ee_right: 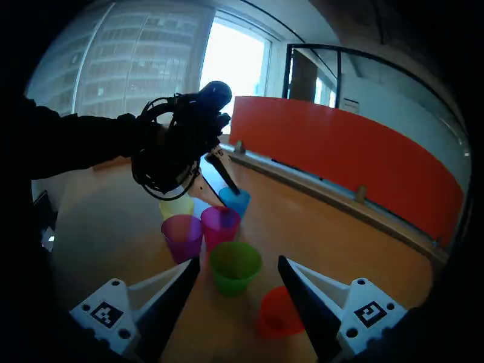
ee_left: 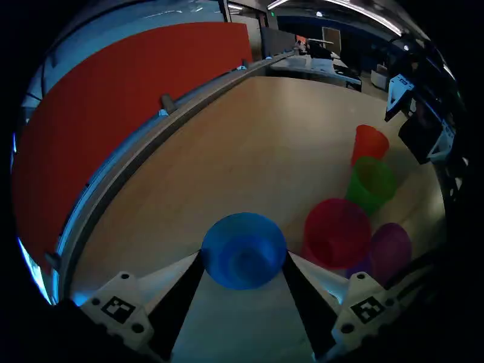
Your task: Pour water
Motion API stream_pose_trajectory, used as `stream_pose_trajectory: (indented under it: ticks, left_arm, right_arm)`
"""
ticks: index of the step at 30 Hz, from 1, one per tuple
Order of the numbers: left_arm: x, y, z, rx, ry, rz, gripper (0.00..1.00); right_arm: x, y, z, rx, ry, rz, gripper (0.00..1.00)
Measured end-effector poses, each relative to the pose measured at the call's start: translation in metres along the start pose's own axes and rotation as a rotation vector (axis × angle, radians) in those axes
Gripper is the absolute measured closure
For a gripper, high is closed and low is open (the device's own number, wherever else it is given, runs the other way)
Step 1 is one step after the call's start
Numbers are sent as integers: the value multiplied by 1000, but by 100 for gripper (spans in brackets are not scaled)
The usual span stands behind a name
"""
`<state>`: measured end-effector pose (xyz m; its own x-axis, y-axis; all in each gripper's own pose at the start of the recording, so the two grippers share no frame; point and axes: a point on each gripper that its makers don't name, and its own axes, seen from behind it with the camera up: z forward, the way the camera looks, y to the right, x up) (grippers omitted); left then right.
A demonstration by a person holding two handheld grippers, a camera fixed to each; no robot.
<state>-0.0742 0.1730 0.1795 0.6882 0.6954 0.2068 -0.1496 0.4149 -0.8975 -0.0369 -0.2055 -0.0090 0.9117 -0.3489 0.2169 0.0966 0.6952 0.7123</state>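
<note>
Left gripper (ee_left: 244, 257) clamped on blue cup (ee_left: 244, 239), both fingers against its sides. Mouth toward camera, long axis roughly along fingers. Water inside: cannot tell. Just right of held cup: magenta cup (ee_left: 337, 233), probably nearest target. Beyond it: purple cup (ee_left: 390, 251), green cup (ee_left: 370, 181), orange cup (ee_left: 369, 142). Right gripper (ee_right: 238, 260) spread wide, empty, hovering on cluster's opposite side. Next, by judgement: shift right, then tip.

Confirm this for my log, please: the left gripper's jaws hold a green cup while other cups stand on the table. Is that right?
Not quite. The left gripper holds a blue cup in its jaws, not a green one, as the left gripper view shows. The green cup stands on the table with other cups.
</note>
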Motion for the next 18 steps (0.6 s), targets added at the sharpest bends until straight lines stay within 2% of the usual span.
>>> stream_pose_trajectory:
  ticks: [11,18]
  left_arm:
    - [7,-6,-14,31,52,-18,12]
    - [17,-9,-35,69,96,-24,12]
  right_arm:
    - [4,1,-2,-7,10,2,0]
    - [6,3,-3,-15,15,1,0]
